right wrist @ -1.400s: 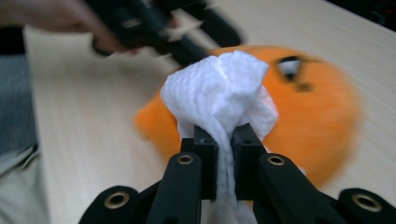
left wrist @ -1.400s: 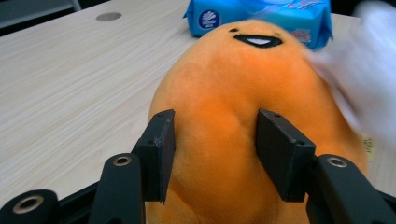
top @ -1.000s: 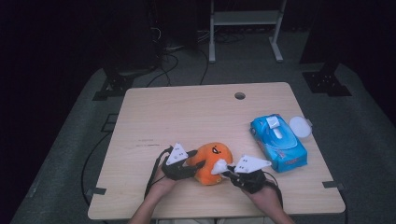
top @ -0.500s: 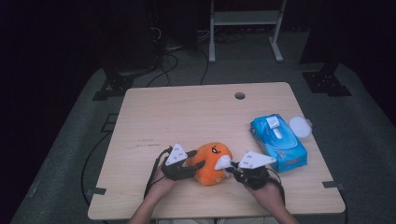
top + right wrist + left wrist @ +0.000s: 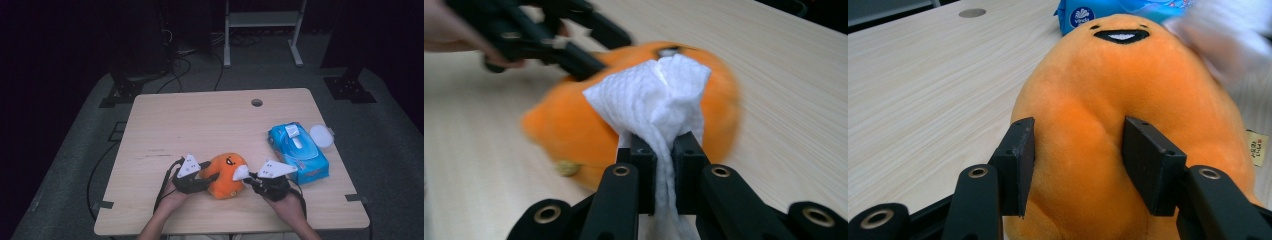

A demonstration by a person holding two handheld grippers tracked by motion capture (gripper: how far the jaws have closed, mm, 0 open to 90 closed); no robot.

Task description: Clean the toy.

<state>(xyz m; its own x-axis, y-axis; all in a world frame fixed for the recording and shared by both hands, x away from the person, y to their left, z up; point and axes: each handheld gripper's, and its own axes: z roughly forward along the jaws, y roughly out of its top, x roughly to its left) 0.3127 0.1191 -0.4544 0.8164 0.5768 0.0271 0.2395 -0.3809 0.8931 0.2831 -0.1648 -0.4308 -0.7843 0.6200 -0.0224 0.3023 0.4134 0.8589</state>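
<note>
On the left, I have my left gripper (image 5: 206,173) clamped on the orange plush toy (image 5: 228,175), its fingers (image 5: 1020,160) pressing into the soft body from both sides. The toy lies on the wooden bench (image 5: 200,125) near its front edge, between my two hands. My right gripper (image 5: 248,178) has its fingers (image 5: 644,175) pinched together on a white wet wipe (image 5: 659,97), which rests against the toy's side. Farther right, a blue wet-wipe pack (image 5: 298,151) lies on the bench, with a white round lid (image 5: 321,135) just beside it.
</note>
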